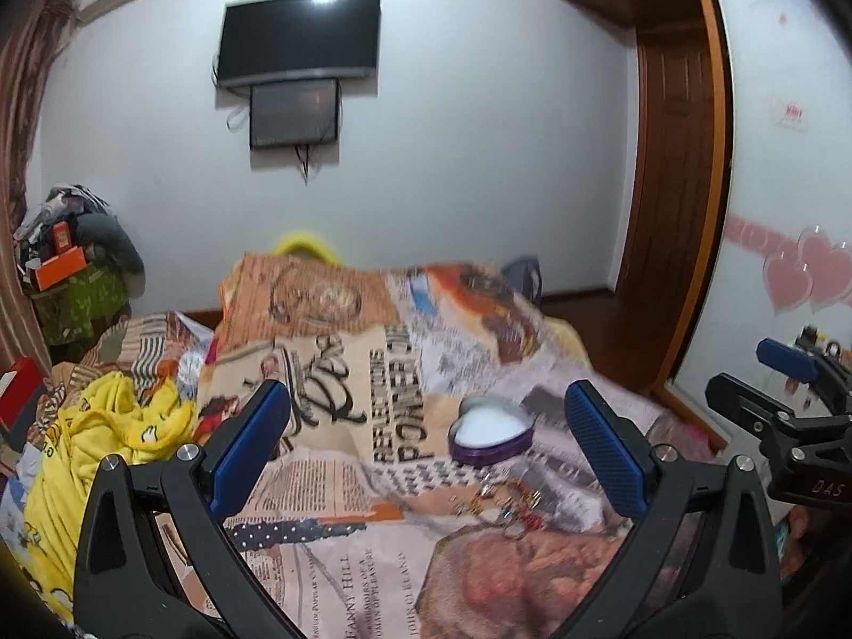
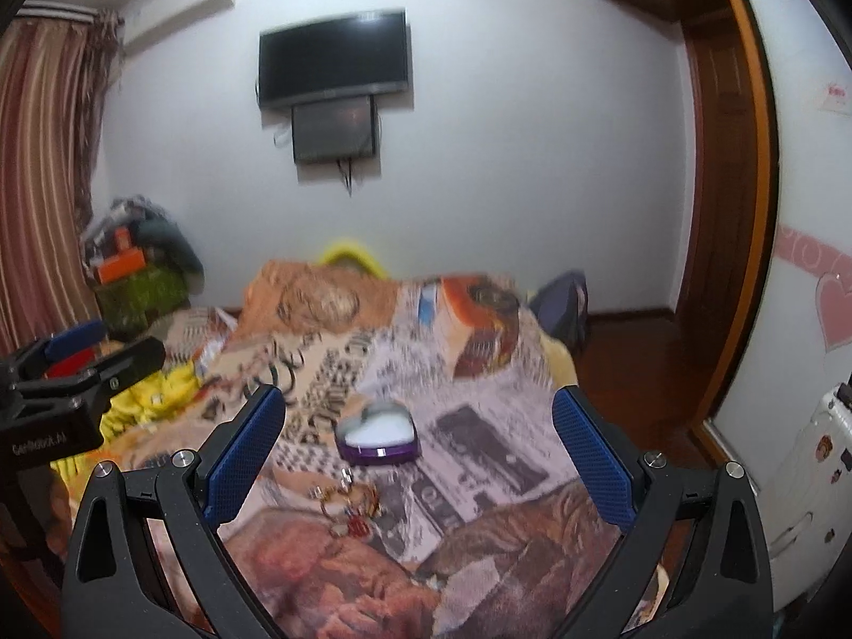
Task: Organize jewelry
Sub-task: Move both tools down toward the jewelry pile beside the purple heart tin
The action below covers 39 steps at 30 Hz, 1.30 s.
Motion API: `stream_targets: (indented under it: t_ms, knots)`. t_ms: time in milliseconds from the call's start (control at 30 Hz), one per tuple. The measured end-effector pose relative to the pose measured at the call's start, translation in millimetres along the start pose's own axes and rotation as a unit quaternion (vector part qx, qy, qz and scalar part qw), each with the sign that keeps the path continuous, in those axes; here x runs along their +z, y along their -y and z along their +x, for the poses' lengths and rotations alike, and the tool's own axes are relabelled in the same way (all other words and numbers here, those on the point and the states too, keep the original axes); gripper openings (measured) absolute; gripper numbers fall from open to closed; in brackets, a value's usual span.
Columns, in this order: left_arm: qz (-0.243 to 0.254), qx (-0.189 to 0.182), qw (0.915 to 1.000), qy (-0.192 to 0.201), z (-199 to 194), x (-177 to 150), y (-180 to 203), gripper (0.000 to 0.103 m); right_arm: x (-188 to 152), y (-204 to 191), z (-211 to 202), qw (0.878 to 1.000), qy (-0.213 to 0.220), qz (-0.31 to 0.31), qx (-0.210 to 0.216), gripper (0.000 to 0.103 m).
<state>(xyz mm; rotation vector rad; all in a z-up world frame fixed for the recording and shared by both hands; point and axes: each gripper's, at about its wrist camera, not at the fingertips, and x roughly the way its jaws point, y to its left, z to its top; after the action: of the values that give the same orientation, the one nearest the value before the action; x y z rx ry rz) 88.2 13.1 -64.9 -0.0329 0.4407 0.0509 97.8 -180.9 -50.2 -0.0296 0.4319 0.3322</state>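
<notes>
A purple heart-shaped box point(image 1: 491, 434) with a white lining lies open on the bed's printed blanket point(image 1: 373, 373); it also shows in the right wrist view point(image 2: 379, 437). A small heap of gold and red jewelry point(image 1: 506, 506) lies on the blanket just in front of the box, also in the right wrist view point(image 2: 349, 506). My left gripper point(image 1: 426, 426) is open and empty, above the blanket before the box. My right gripper point(image 2: 418, 426) is open and empty, the box between its fingers in view. Each gripper shows at the other view's edge.
A yellow garment point(image 1: 106, 442) lies bunched on the bed's left. A cluttered pile with an orange box point(image 1: 58, 266) stands in the far left corner. A TV point(image 1: 301, 40) hangs on the far wall. A wooden door frame point(image 1: 687, 186) and a white wardrobe point(image 1: 788, 160) are on the right.
</notes>
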Motion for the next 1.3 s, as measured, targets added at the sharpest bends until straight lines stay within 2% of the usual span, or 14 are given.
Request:
stream_targets:
  t_ms: [333,567,633,700,900,967,1100,1233,1300]
  knots:
    - [0.037,-0.001,0.9948,-0.094,66,-33,-2,0.102,-32,1,51,0.994,-0.105,-0.017,0.013,0.1]
    - [0.035,-0.028,0.9855,-0.163,101,-56,-5,0.081,-60,-3,88,0.986,-0.161,-0.027,0.036,0.098]
    - [0.032,-0.035,0.9817,-0.184,111,-64,-4,0.074,-67,-3,95,0.984,-0.172,-0.028,0.044,0.091]
    - [0.038,-0.036,0.9785,-0.199,118,-71,-2,0.069,-74,-1,104,0.98,-0.191,-0.027,0.055,0.077]
    - [0.031,-0.05,0.971,-0.232,134,-86,0,0.062,-92,-4,125,0.967,-0.237,-0.027,0.091,0.045]
    - [0.027,-0.057,0.9689,-0.239,137,-89,0,0.061,-96,-7,129,0.964,-0.244,-0.031,0.101,0.039]
    - [0.026,-0.069,0.9649,-0.252,139,-96,2,0.058,-101,-12,133,0.961,-0.251,-0.038,0.113,0.034]
    - [0.023,-0.078,0.9632,-0.256,140,-101,6,0.058,-100,-18,136,0.958,-0.251,-0.05,0.126,0.033]
    - [0.022,-0.089,0.962,-0.257,139,-102,9,0.058,-100,-22,140,0.958,-0.251,-0.061,0.127,0.028]
